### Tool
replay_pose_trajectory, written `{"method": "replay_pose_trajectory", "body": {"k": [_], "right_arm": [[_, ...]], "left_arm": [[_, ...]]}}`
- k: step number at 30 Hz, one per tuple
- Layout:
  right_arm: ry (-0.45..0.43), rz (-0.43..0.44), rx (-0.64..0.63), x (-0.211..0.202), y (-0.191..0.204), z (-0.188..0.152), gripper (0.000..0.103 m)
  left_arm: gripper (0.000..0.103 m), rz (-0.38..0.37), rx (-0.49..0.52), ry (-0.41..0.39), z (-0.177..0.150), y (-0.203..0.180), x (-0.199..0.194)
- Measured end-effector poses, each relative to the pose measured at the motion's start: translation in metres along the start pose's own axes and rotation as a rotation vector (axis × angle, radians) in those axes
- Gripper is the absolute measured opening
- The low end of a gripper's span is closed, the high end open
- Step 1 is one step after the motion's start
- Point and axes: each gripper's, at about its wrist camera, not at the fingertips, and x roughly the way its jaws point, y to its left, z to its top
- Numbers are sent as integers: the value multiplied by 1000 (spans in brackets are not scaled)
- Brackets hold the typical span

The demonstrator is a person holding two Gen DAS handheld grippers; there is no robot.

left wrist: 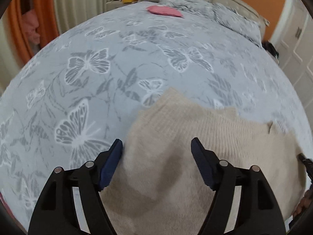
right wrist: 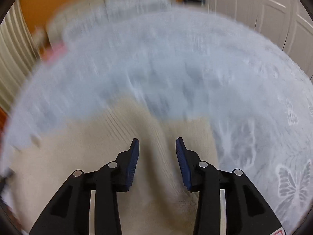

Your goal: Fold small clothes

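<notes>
Fingers (left wrist: 117,150) on both grippers stand apart over the sweater (left wrist: 176,137) on the bed (left wrist: 97,58), gripping nothing; next I'd pinch its edge to fold.

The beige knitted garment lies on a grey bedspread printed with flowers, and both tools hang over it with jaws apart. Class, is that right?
Not quite. The bedspread is printed with butterflies, as the left wrist view shows. The rest holds: the beige knitted garment lies on it, and the left tool and right tool hang over it with jaws apart.
</notes>
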Motion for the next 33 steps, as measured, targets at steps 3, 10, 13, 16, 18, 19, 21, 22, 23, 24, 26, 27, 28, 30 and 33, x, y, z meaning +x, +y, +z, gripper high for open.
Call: {"method": "replay_pose_trajectory", "body": {"k": [3,10,13,16,18,19,21,22,23,24,26,27,28,30,33], "right_arm": [[-53,40,66,-16,-11,3,38],[-115,87,130,-50,-10,0,39],[-43,8,89,-29,-9,-4,39],[2,-4,75,-10,-14,-10,38],[-16,-7,114,-21,-20,-7,40],[-38,13,151,-30,-23,-7,41],[-75,77,175,-41,-23,-4,43],[-88,98,159,-44,-18,-3,43],[-83,95,135,-42,-14,-3,44],[-69,81,98,-38,-6,-4,44],[-7,-5,1,-21,9,-8,46],[4,-37,-33,-14,16,-11,48],[-11,-53,-49,-16,19,-11,48],[-54,-6,-7,-33,20,-9,50],[-89,137,25,-52,27,-6,51]], "left_arm": [[70,16,9,18,-4,-2,2],[72,20,11,40,-9,0,0],[74,29,12,46,-13,1,2],[75,39,30,44,-15,-1,3],[76,38,32,45,-15,-2,4],[76,40,33,46,-16,-2,5],[78,40,35,47,-16,-2,6],[78,41,36,48,-16,-2,7],[79,40,36,49,-16,-2,7],[79,40,37,50,-16,-3,8],[80,36,32,56,-15,-1,7],[80,27,24,59,-14,1,6],[80,11,-8,62,-10,7,1],[89,-26,-101,56,-6,24,-9],[94,-119,-345,106,-17,69,-15]]}}
